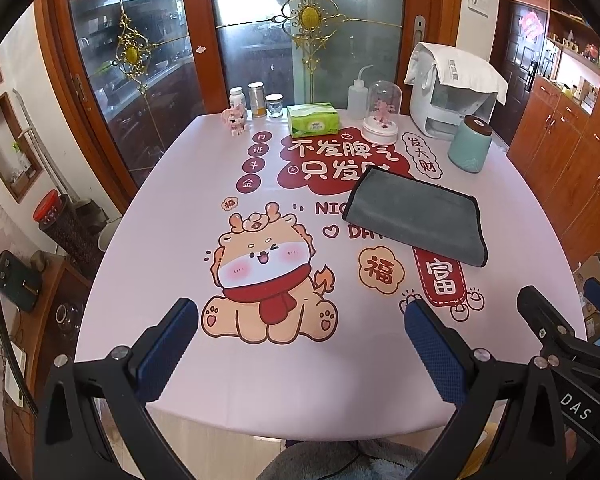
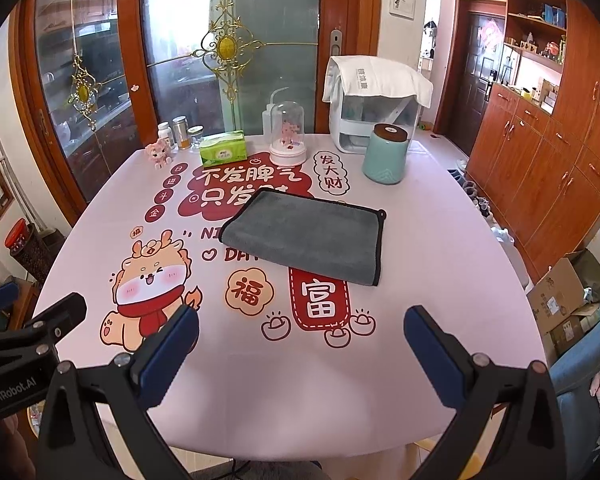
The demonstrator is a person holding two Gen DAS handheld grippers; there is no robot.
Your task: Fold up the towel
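A grey towel (image 2: 306, 236) is seen lying flat on the bench (image 2: 440, 240), at one o'clock, apparently already folded at least once. Both the left tongs (image 1: 302, 338) and the right tongs (image 2: 302, 338) are held apart and empty near the bench's front edge, so little folding seems left.

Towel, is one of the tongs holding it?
No, the gray towel lies flat on the table, apart from both open tongs.
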